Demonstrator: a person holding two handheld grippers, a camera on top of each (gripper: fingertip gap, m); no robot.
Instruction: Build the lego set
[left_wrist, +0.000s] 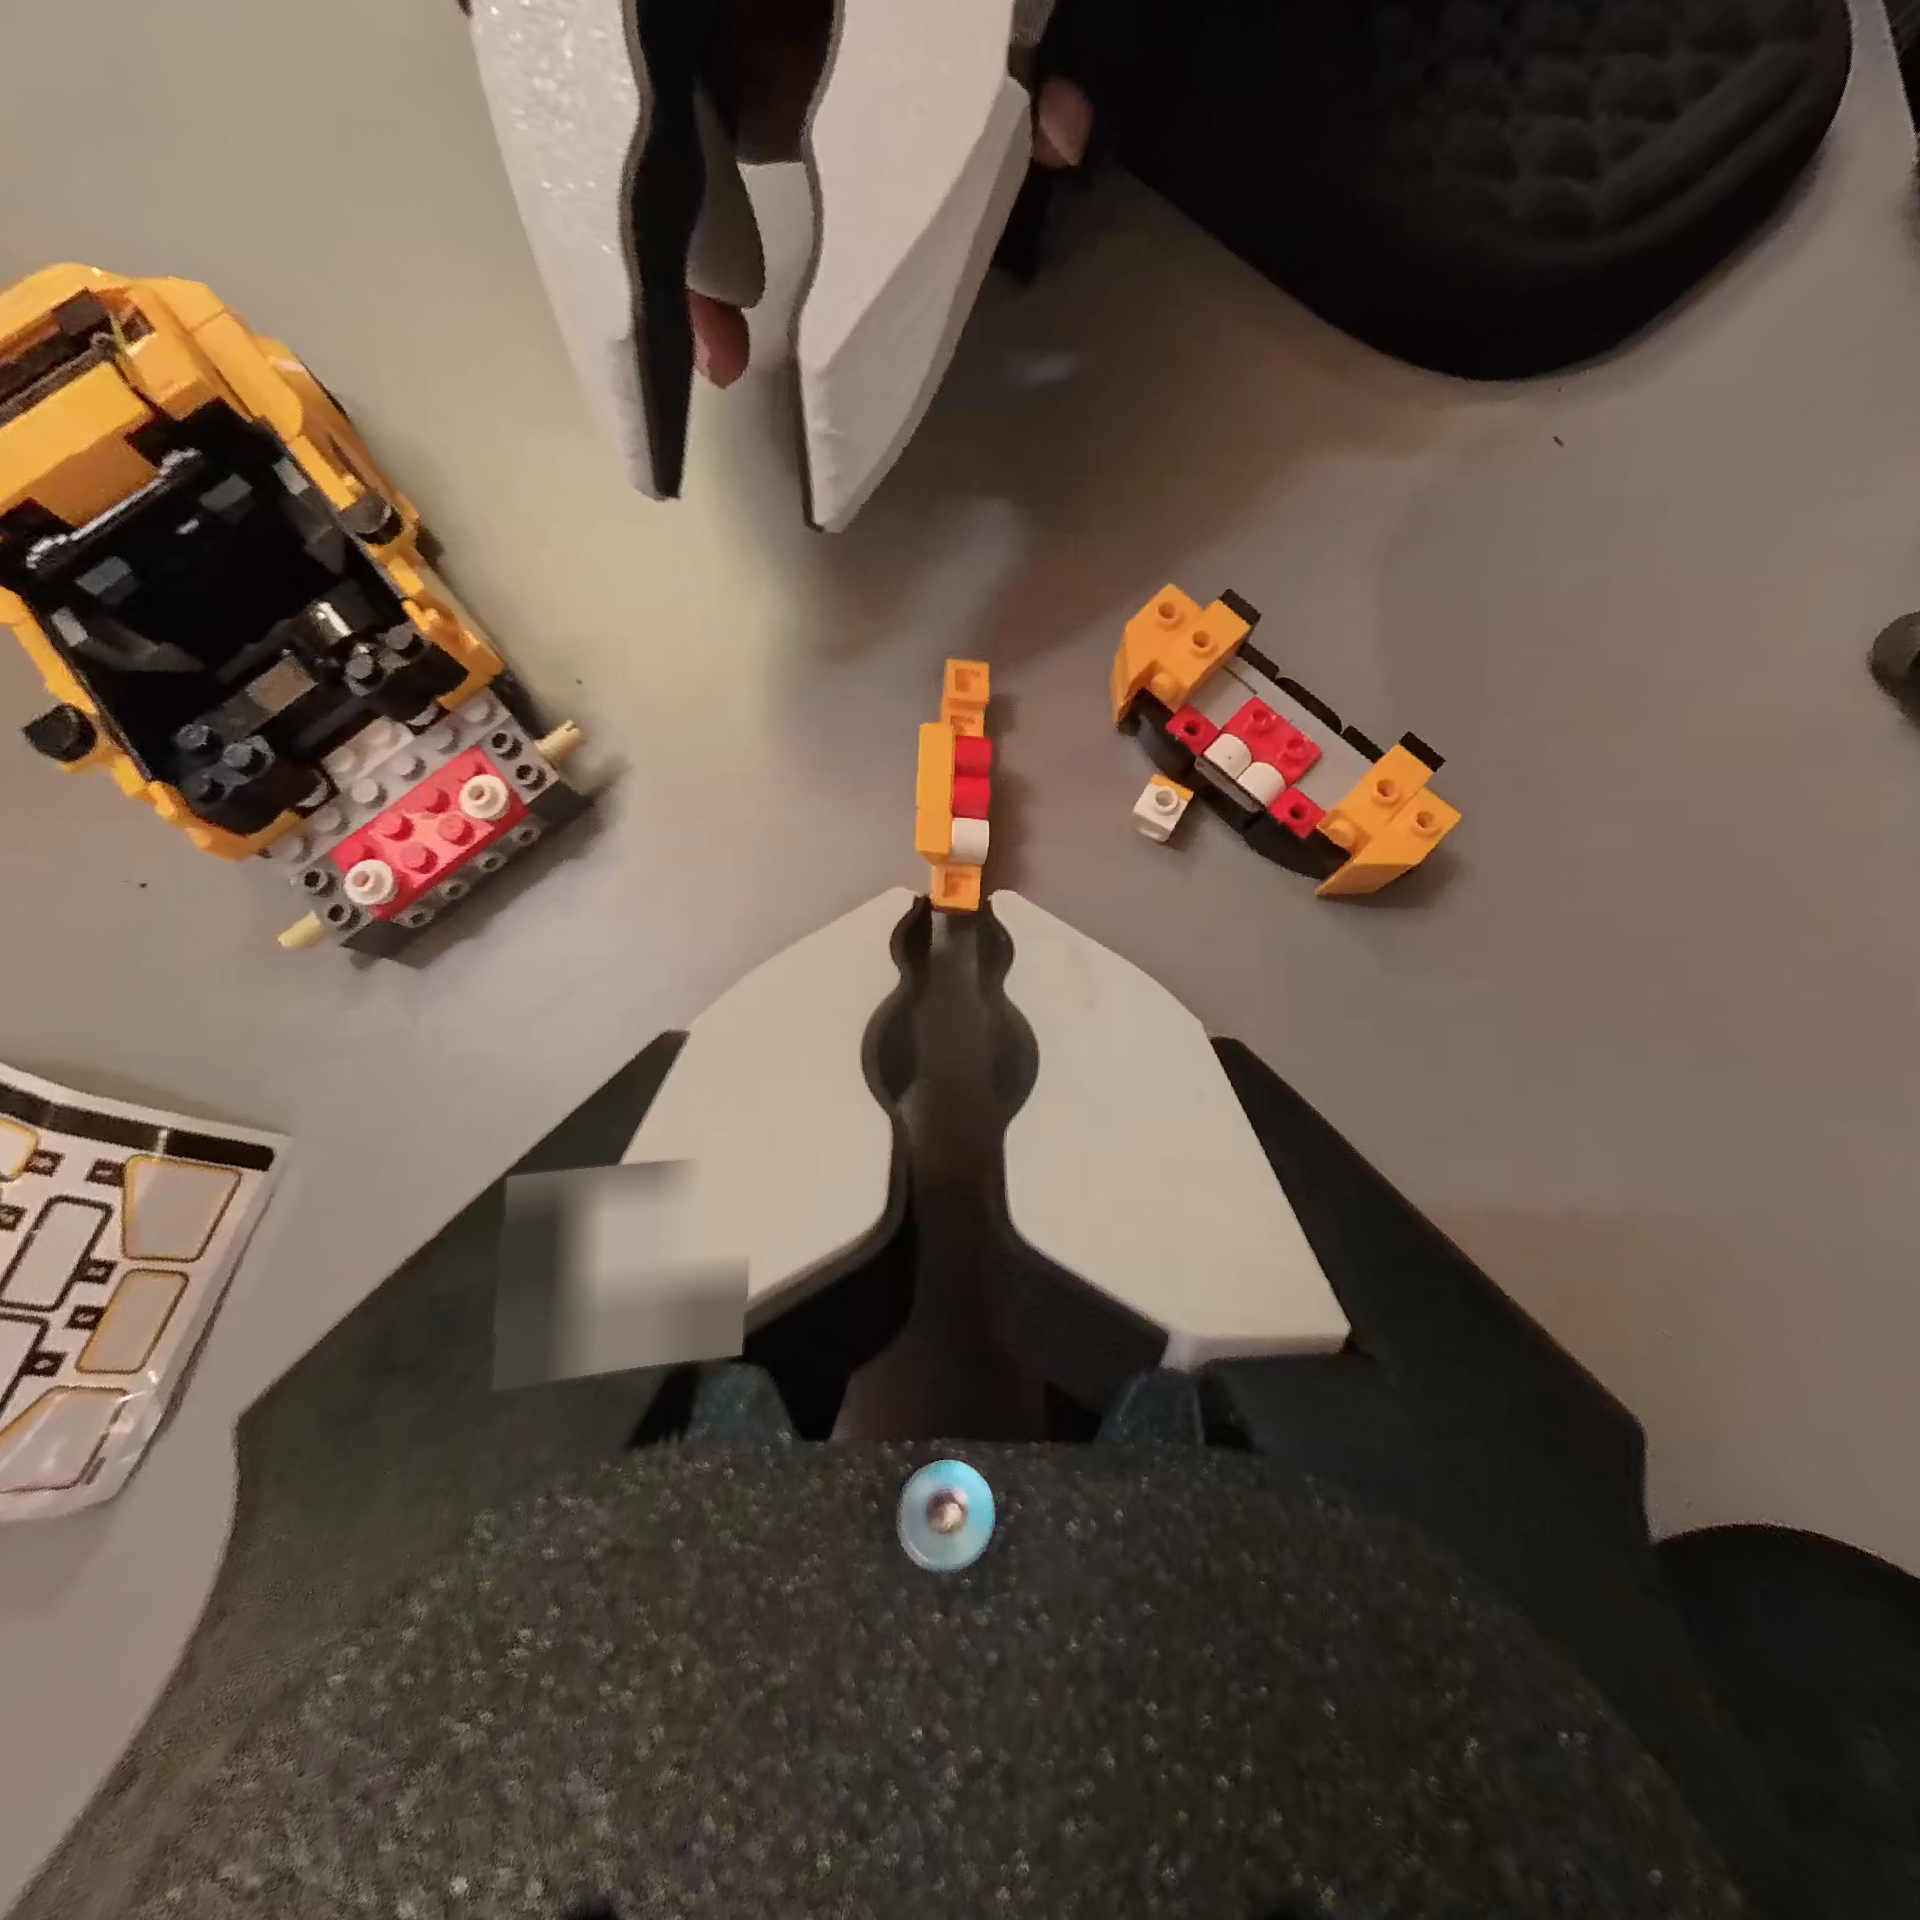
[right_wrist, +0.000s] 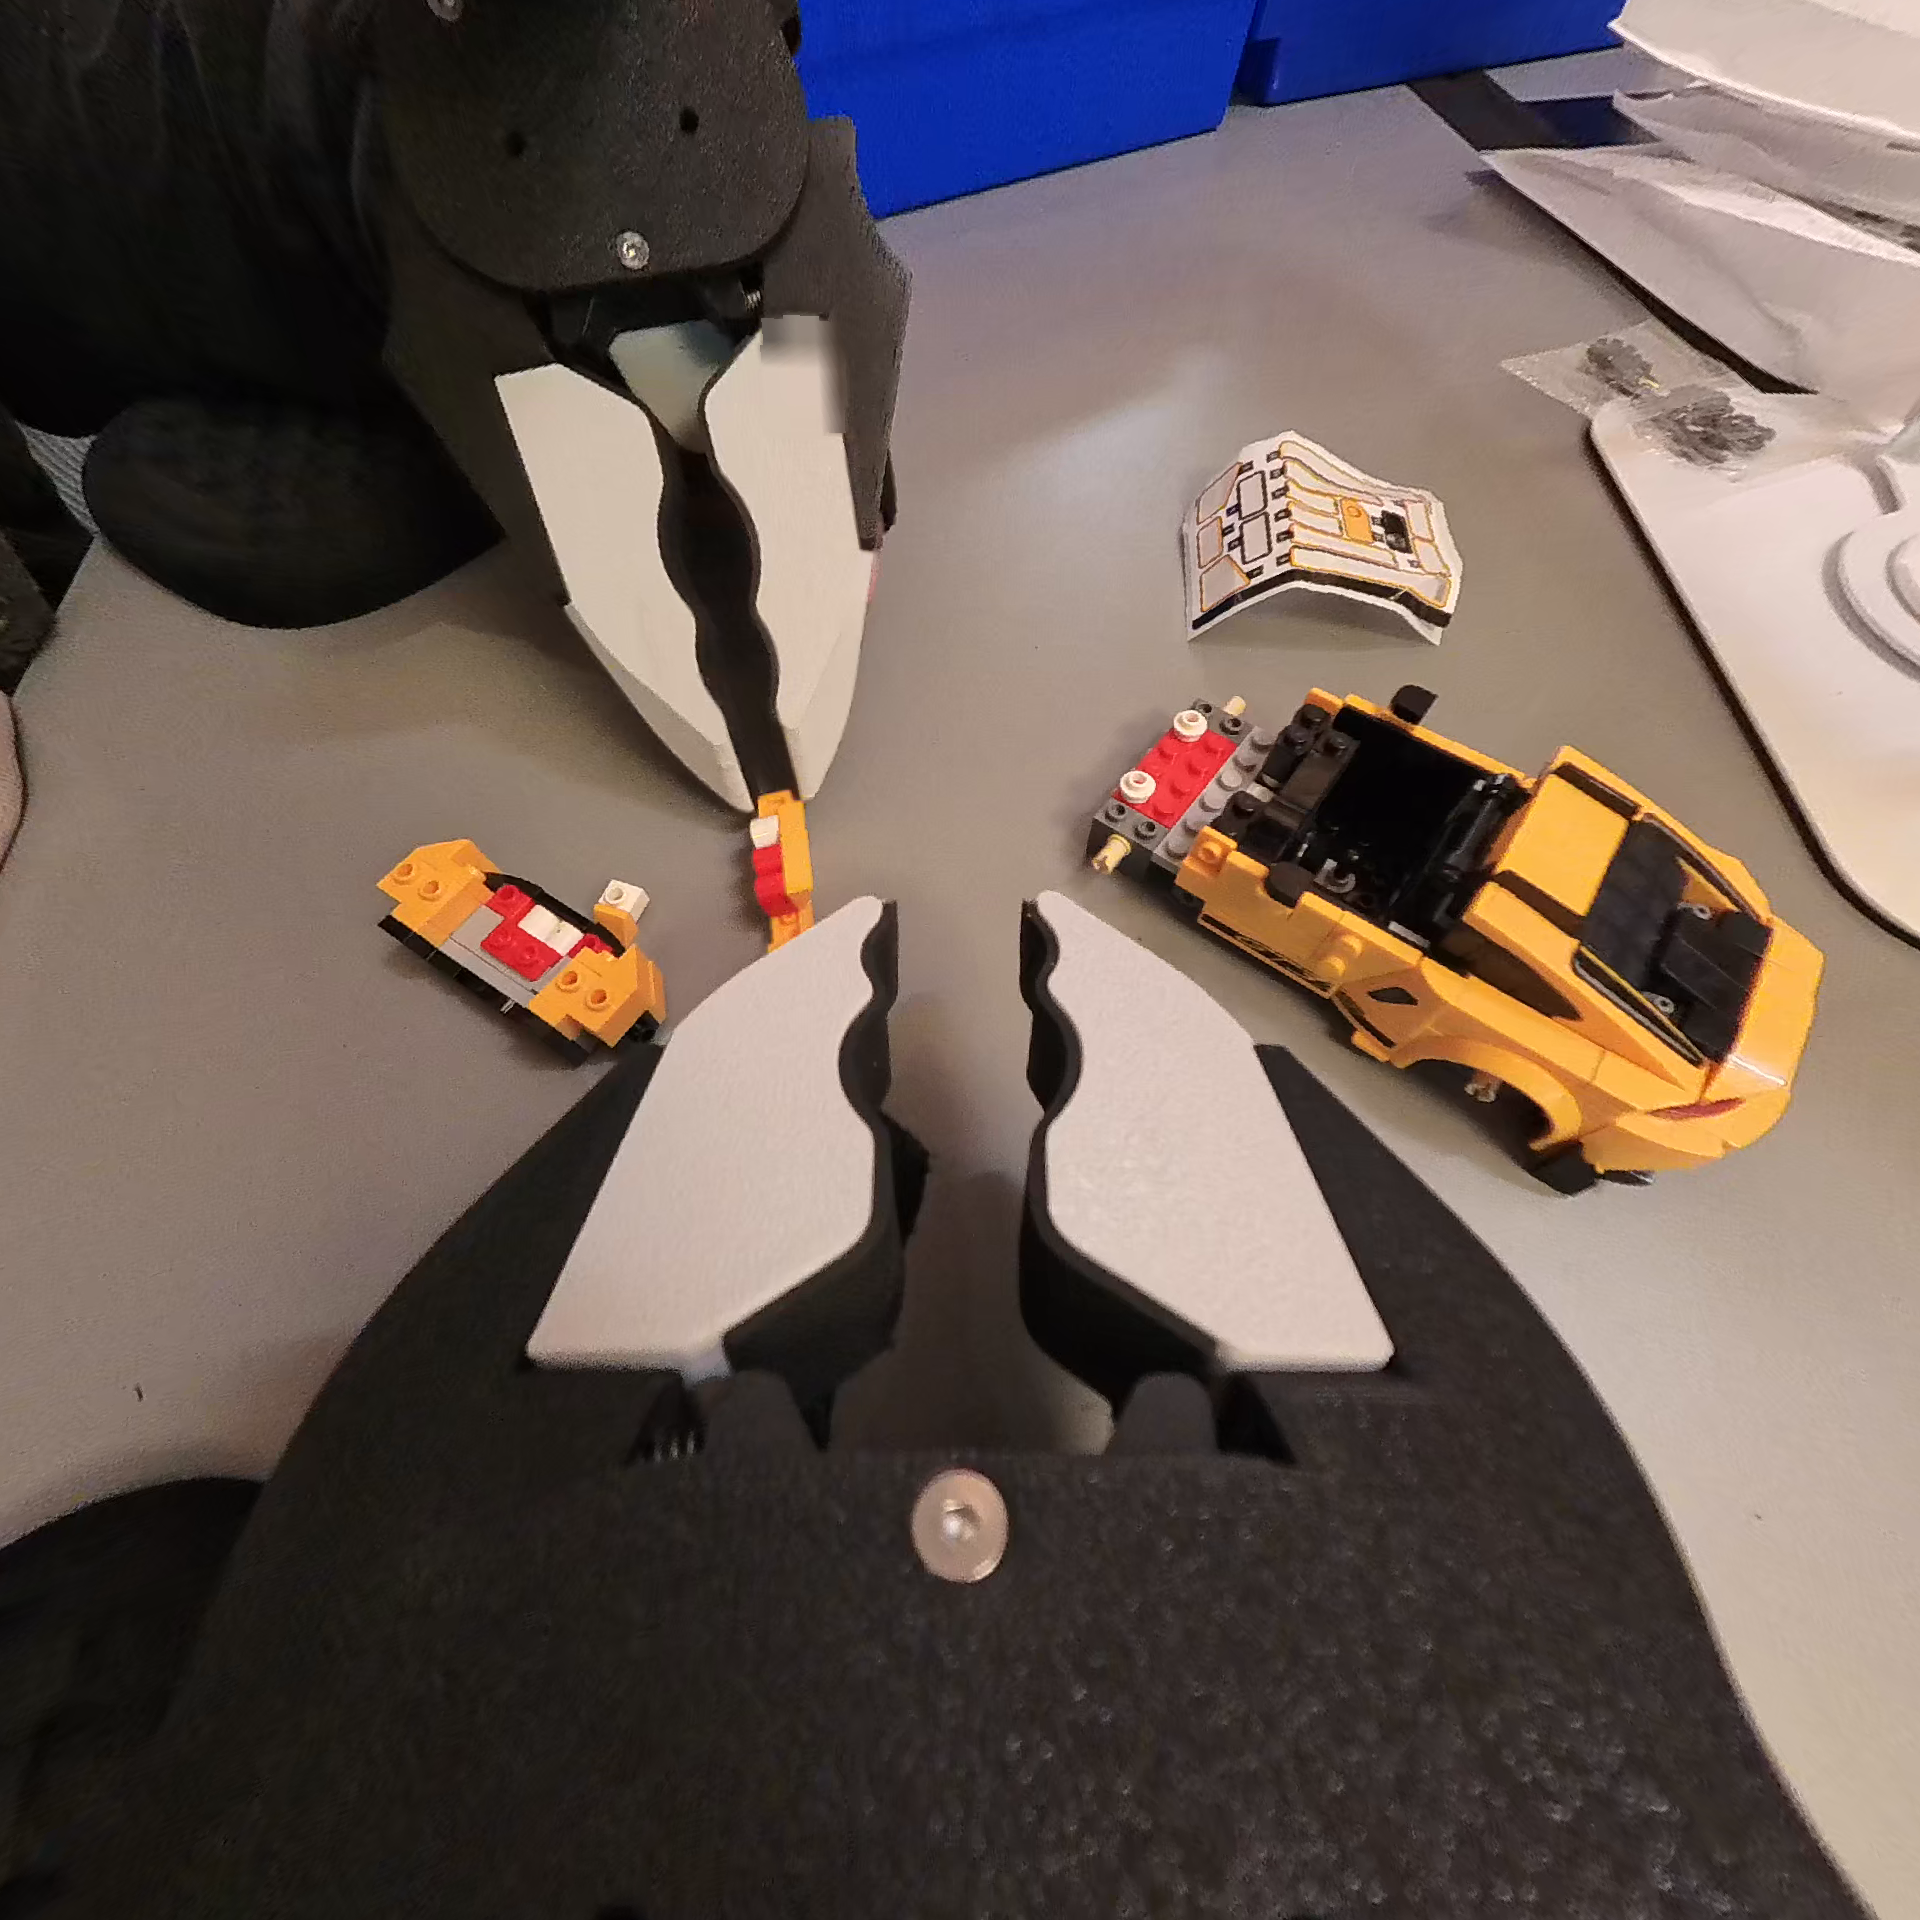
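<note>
My left gripper (left_wrist: 954, 902) is shut on the near end of a narrow orange strip with red and white bricks (left_wrist: 961, 790); the strip points away from me, low over the grey table. In the right wrist view the left gripper (right_wrist: 774, 800) comes in from the top and the strip (right_wrist: 779, 868) hangs at its tips. My right gripper (right_wrist: 956, 909) is open and empty, with its left fingertip just beside the strip's far end. The yellow car body (right_wrist: 1455, 914) lies to its right, red-plated rear open. An orange, black and red sub-assembly (right_wrist: 525, 945) lies to its left.
A small white brick (left_wrist: 1162, 805) sits against the sub-assembly (left_wrist: 1283, 743). The car (left_wrist: 239, 623) and a sticker sheet (left_wrist: 104, 1278) lie left of my left gripper. Blue bins (right_wrist: 1018, 73), plastic bags (right_wrist: 1766, 208) and a white tray (right_wrist: 1766, 623) stand at the back right. Left tips to right tips: about 7 cm.
</note>
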